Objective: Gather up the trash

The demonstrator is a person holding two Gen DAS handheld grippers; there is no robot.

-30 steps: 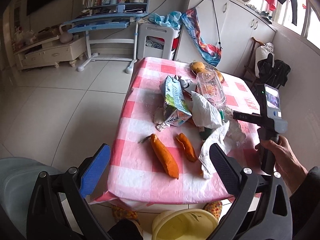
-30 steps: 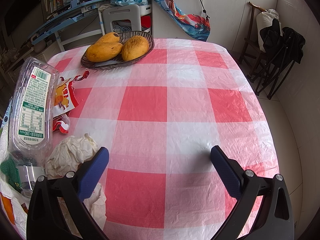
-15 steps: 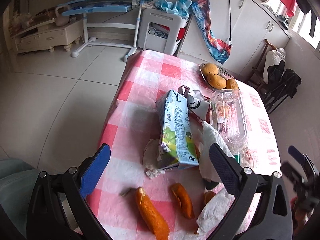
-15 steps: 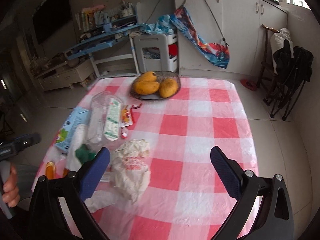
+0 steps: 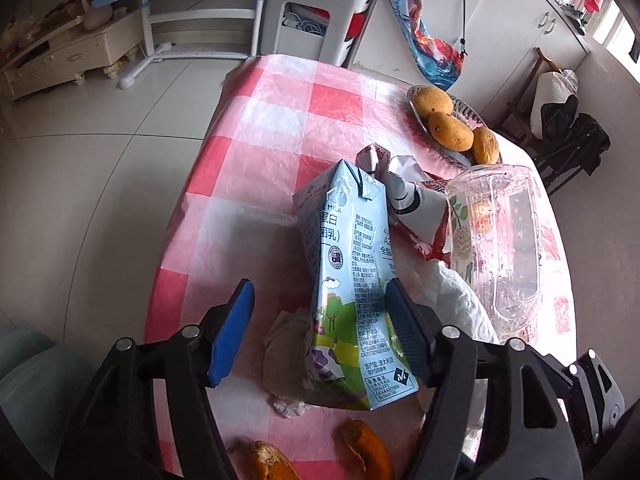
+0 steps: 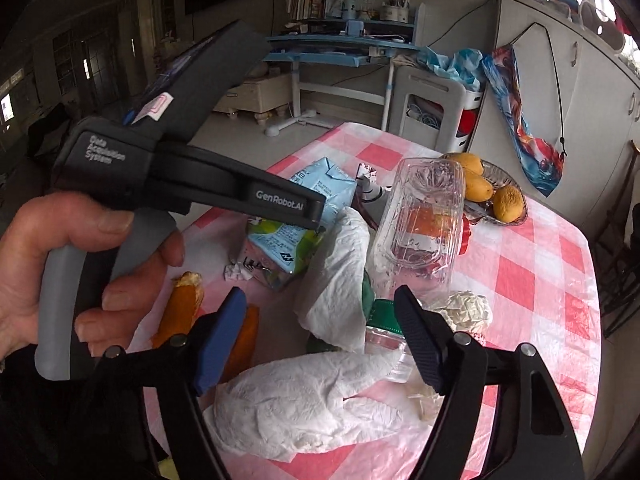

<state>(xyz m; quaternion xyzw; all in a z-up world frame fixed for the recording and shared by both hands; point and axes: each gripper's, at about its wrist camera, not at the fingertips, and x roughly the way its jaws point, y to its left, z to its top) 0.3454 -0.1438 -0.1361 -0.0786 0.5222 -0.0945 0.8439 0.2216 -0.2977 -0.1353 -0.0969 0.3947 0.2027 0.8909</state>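
Note:
A crumpled blue milk carton (image 5: 352,280) lies on the red-checked table (image 5: 256,152); it also shows in the right wrist view (image 6: 308,208). My left gripper (image 5: 320,328) is open, its fingers on either side of the carton's near end, not closed on it. Orange peels (image 5: 364,452) lie at the near edge. My right gripper (image 6: 320,340) is open above white crumpled paper (image 6: 304,400), with orange peels (image 6: 180,308) to its left. A clear plastic container (image 6: 424,220) lies behind the paper and also shows in the left wrist view (image 5: 500,240).
A dish of mangoes (image 5: 452,124) stands at the table's far right. A red-white wrapper (image 5: 412,204) lies behind the carton. The hand-held left gripper body (image 6: 180,172) fills the left of the right wrist view. A white stool (image 5: 312,24) stands beyond the table.
My left gripper has moved forward and down over the table until its fingers flank the milk carton. My right gripper has pulled back and swung left toward the trash pile.

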